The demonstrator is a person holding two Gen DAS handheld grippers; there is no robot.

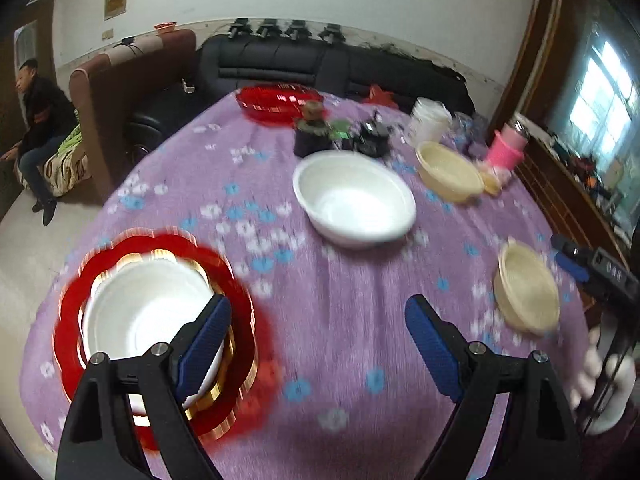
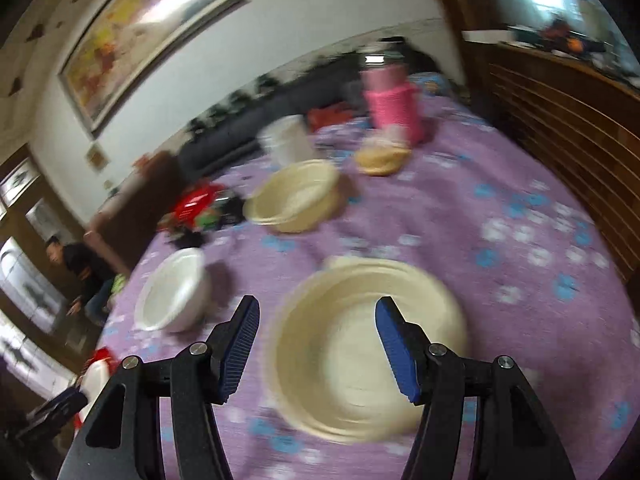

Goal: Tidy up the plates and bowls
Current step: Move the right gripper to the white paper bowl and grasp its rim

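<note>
In the left wrist view my left gripper [image 1: 318, 312] is open and empty above the purple flowered tablecloth [image 1: 340, 344]. Its left finger overlaps a white bowl [image 1: 140, 312] that sits on a red scalloped plate [image 1: 72, 320]. A second white bowl [image 1: 354, 198] stands mid-table, with two cream bowls at right [image 1: 526, 284] [image 1: 448, 170]. In the right wrist view my right gripper [image 2: 318, 316] is open and hovers over a cream bowl [image 2: 364, 352]; its jaws stand either side of the bowl's left half. Another cream bowl [image 2: 296, 196] and a white bowl [image 2: 172, 290] lie beyond.
A red tray [image 1: 276, 100], a small potted plant [image 1: 314, 128], a white container [image 1: 430, 118] and a pink flask [image 1: 506, 148] stand at the table's far side. A dark sofa [image 1: 304, 60] is behind. A man [image 1: 36, 120] sits at left. A wooden cabinet [image 2: 560, 120] is at right.
</note>
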